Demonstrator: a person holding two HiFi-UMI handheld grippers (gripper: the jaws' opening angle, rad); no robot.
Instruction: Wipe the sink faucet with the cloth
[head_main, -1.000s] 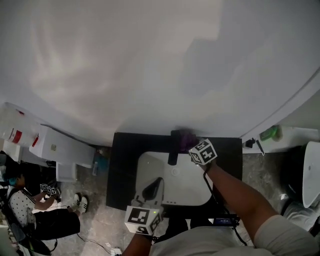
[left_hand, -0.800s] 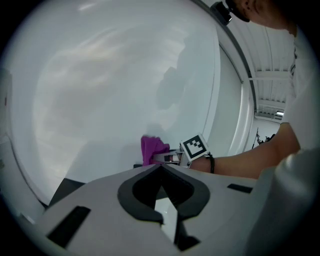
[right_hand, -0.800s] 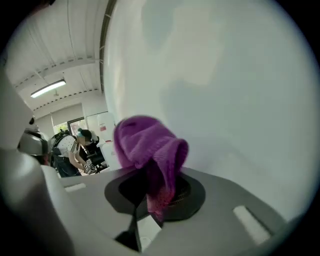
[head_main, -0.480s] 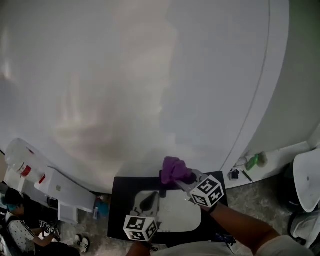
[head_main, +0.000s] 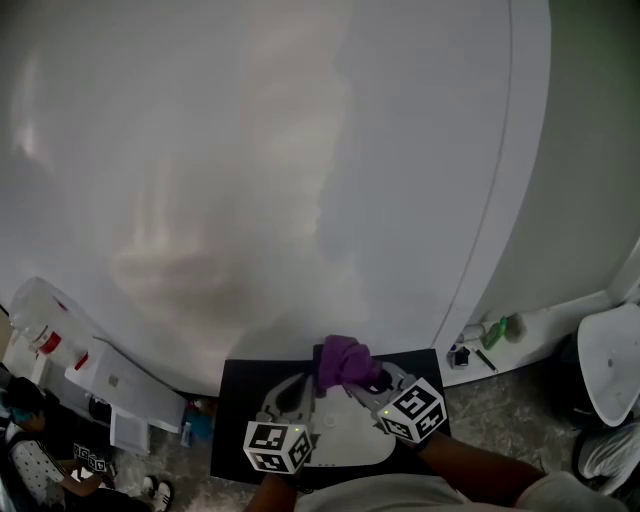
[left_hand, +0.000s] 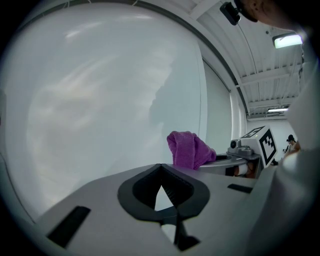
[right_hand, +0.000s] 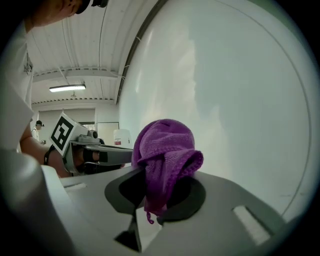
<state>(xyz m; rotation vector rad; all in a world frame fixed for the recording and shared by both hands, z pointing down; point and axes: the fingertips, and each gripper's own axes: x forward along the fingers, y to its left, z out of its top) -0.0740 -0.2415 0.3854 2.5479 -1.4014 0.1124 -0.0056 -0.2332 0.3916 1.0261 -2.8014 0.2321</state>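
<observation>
Wall (head_main: 250, 150): white and curved, taking up most of the head view.
Counter (head_main: 235, 425): black, sitting against the foot of the wall.
White boxes (head_main: 125, 385): standing left of the counter.
Jug (head_main: 35, 318): white with a red label, standing at far left.
Green bottle (head_main: 497, 331): lying on the white ledge right of the counter.
Person (head_main: 30, 465): sitting at lower left, wearing a dotted top.
Ceiling lamp (right_hand: 67, 88): glowing overhead in the right gripper view.
</observation>
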